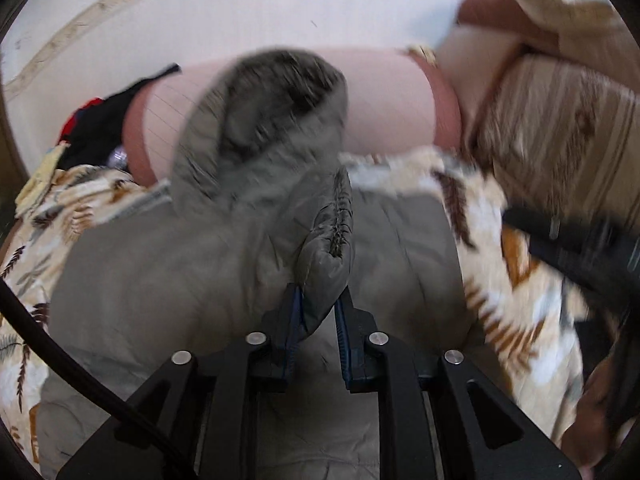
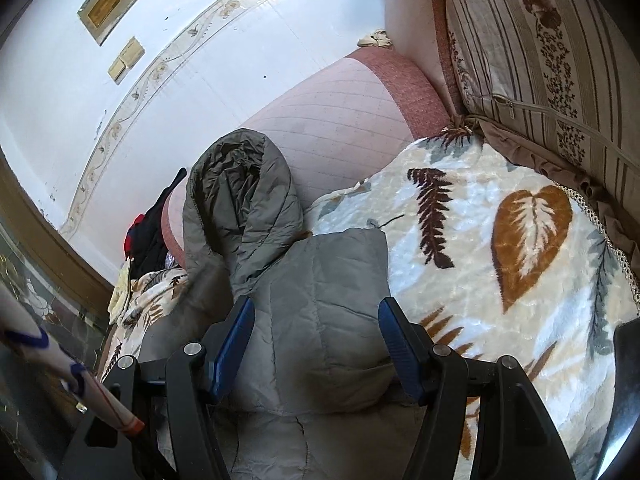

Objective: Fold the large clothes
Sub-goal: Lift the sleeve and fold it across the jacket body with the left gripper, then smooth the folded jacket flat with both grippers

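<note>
A grey padded jacket point(image 1: 140, 272) lies on a leaf-patterned blanket point(image 1: 500, 280), with its hood point(image 1: 264, 112) propped against a pink sofa arm. My left gripper point(image 1: 319, 297) is shut on a puffy fold of the jacket's zipper edge, which sticks up between the pads. In the right wrist view the jacket point(image 2: 320, 280) is folded over itself and the hood point(image 2: 240, 200) stands open behind it. My right gripper point(image 2: 316, 308) hangs open just above the jacket body, its blue pads wide apart and holding nothing.
The blanket point(image 2: 500, 260) covers the sofa seat. A striped floral cushion point(image 2: 540, 60) stands at the back right and the pink sofa arm point(image 2: 340, 112) lies ahead. Dark and red clothes point(image 2: 148, 236) are piled at the left end. A sleeve point(image 2: 60, 368) shows at lower left, and white tiled floor point(image 2: 200, 40) lies beyond.
</note>
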Motion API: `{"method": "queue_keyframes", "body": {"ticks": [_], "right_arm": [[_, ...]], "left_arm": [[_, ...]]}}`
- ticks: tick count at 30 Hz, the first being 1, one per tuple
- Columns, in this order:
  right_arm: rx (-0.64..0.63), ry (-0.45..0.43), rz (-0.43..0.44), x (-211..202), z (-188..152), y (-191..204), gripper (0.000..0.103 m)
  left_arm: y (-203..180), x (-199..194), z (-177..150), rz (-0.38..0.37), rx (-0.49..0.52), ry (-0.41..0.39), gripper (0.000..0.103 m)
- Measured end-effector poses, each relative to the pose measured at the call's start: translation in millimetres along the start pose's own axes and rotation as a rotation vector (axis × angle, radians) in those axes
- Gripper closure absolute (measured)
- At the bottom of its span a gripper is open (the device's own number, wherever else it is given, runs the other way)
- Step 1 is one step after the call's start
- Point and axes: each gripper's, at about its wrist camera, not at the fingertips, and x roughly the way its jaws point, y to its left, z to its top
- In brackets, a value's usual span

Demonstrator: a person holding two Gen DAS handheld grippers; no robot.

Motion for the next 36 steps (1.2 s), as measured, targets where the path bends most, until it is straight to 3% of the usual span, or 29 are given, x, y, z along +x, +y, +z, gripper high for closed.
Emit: {"method": "queue_keyframes", "body": {"ticks": [2, 4, 8, 10, 13, 18, 23, 26, 27, 28, 33, 36], "right_arm": [[-0.001, 0.004, -0.003, 1.4, 0.2, -0.1, 0.034], [-0.004, 0.008, -0.004, 3.3, 0.2, -0.1, 0.034], [-0.011, 0.013, -0.007, 6.4, -0.3, 0.2, 0.034], [-0.009, 0.034, 0.011, 10.1, -1.2, 0.0, 0.034], [0.003, 0.097, 0.078, 21.3, -6.3, 1.7, 0.034], [0.039, 0.245, 0.143, 52.9, -26.8, 4.9, 0.034], [0.041, 0.350, 0.158, 77.8, -49.9, 13.9, 0.046], [0.010, 0.379, 0.151, 89.5, -59.7, 24.3, 0.065], [-0.009, 0.387, 0.144, 93.6, -62.9, 27.8, 0.077], [-0.040, 0.377, 0.106, 96.7, -65.2, 31.6, 0.080], [-0.158, 0.271, -0.119, 86.9, -62.0, 44.6, 0.082], [-0.201, 0.304, -0.196, 102.0, -72.1, 45.4, 0.082]], "left_arm": [[-4.1, 7.8, -7.4, -0.021, 0.013, 0.037, 0.061], [-4.5, 6.3, -11.5, -0.049, 0.015, 0.047, 0.054], [8.1, -23.8, -10.2, -0.066, 0.013, -0.032, 0.053], [28.5, -40.0, -5.7, -0.046, -0.017, -0.075, 0.047], [69.9, -51.7, -2.3, 0.006, -0.086, -0.108, 0.044], [166.1, -47.6, -14.2, 0.174, -0.223, -0.082, 0.044], [244.5, -37.5, -31.3, 0.240, -0.372, -0.055, 0.044], [264.3, -24.6, -35.5, 0.216, -0.412, -0.057, 0.044], [265.1, -17.1, -35.1, 0.212, -0.397, -0.052, 0.044], [262.9, -10.1, -36.3, 0.213, -0.372, -0.049, 0.044], [251.5, 24.8, -58.3, 0.235, -0.276, 0.004, 0.044], [253.9, 37.1, -61.9, 0.229, -0.293, 0.053, 0.043]]}}
